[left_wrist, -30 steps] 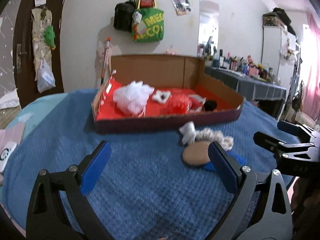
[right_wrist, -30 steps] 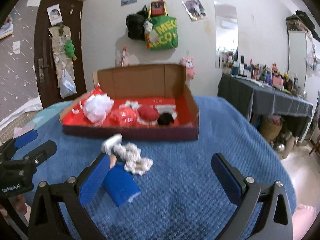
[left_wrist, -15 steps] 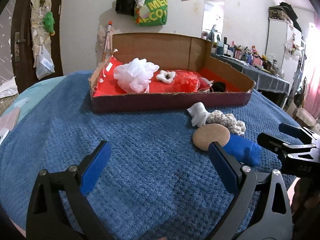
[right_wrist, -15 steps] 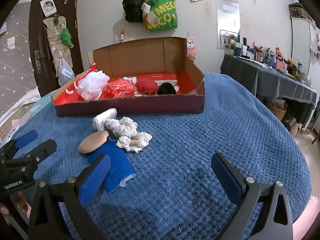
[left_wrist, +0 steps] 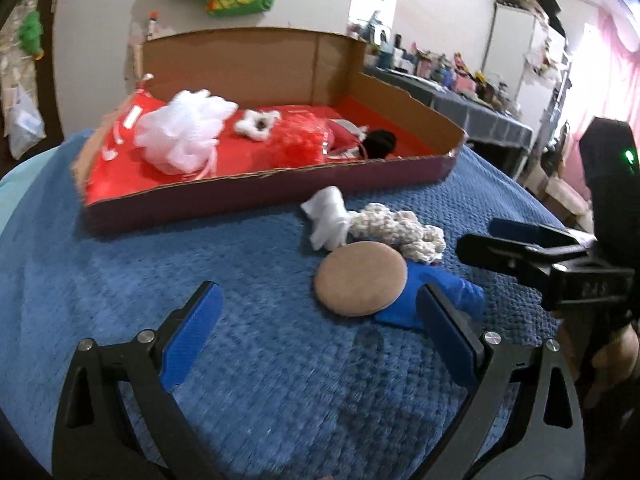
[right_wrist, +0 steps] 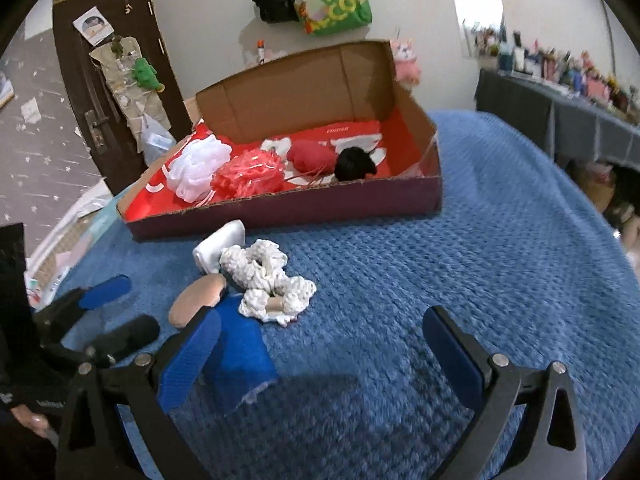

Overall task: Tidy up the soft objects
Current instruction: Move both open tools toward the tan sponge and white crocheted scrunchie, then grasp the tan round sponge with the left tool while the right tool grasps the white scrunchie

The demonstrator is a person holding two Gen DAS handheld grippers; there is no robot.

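Grippers are both hovering over the blue blanket (right_wrist: 500, 216) with jaws spread wide and nothing between them — left gripper (left_wrist: 320, 336), right gripper (right_wrist: 320, 360). Loose soft items are lying clustered just in front of the cardboard box (left_wrist: 256, 196): a tan round pad (left_wrist: 360, 278) overlapping a blue cloth (left_wrist: 436, 292), with a white crocheted piece (right_wrist: 268, 280) and a small white bundle (left_wrist: 328, 216) touching beside them. Inside the box, a white mesh puff (left_wrist: 184, 132), a red mesh puff (right_wrist: 248, 174), a red ball (right_wrist: 310, 158) and a black ball (right_wrist: 354, 164) are sitting on the red lining.

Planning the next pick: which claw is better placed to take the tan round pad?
Probably left. The tan round pad lies just ahead of the open left claw; the open right claw points past it.
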